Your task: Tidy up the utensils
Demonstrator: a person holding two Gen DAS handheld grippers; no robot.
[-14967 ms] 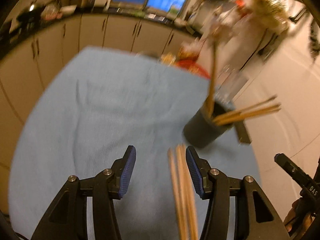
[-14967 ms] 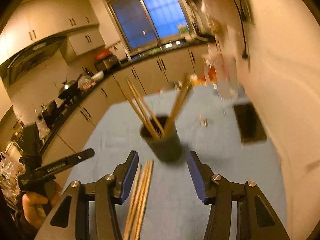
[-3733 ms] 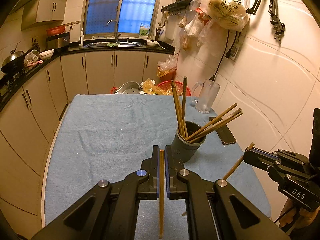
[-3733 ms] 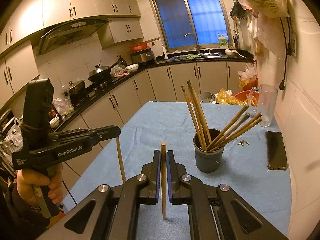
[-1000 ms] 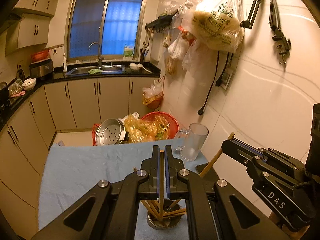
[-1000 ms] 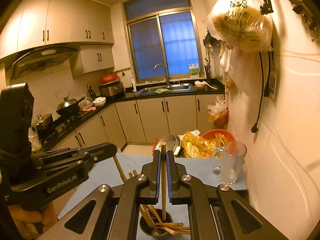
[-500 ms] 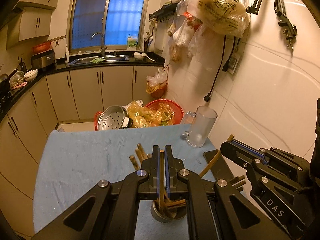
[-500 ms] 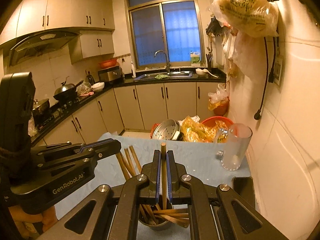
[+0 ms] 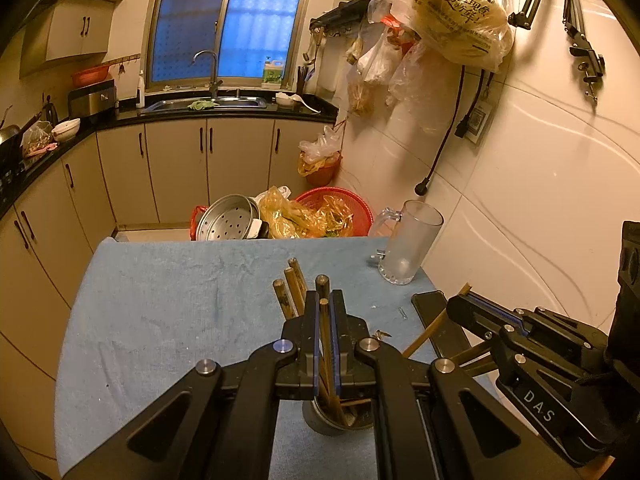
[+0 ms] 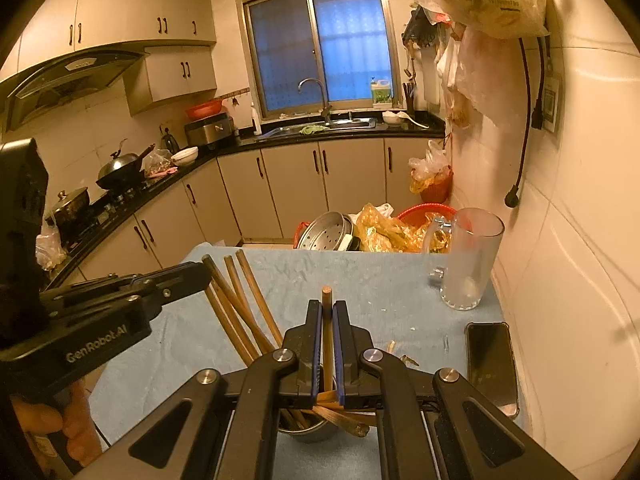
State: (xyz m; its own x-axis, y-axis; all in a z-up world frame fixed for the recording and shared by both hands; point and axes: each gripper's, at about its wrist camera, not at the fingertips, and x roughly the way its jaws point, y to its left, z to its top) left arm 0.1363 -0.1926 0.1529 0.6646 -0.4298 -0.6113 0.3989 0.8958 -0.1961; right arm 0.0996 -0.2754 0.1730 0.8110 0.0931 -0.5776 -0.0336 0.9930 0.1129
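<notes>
1. Two grippers hang over one grey cup (image 9: 334,420) that stands on the blue cloth (image 9: 172,320) near the table's near edge.
2. The left gripper (image 9: 325,344) has its fingers pressed together on a chopstick (image 9: 325,320), which points down into the cup.
3. The right gripper (image 10: 327,344) pinches a second chopstick (image 10: 327,320) the same way, upright, with its top end poking out above the fingers and its lower end inside the cup's mouth.
4. Several more chopsticks (image 10: 240,304) already stand in the cup, leaning toward the table's left side; in the left wrist view their tips (image 9: 290,284) rise just behind the left gripper.
5. Other sticks (image 10: 340,416) lie tilted low across the cup's rim.
6. A glass mug (image 10: 468,256) stands upright at the far right corner of the table, well apart from the cup.
7. A dark phone (image 10: 490,356) lies flat along the right edge, between the mug and the near edge.
8. In the right wrist view, the left gripper's body crosses the left side, and its tip touches or overlaps the leaning sticks; which cannot be told.
9. Beyond the far edge sit a steel steamer (image 9: 230,220) and a red basket (image 9: 340,204) with yellow bags.
</notes>
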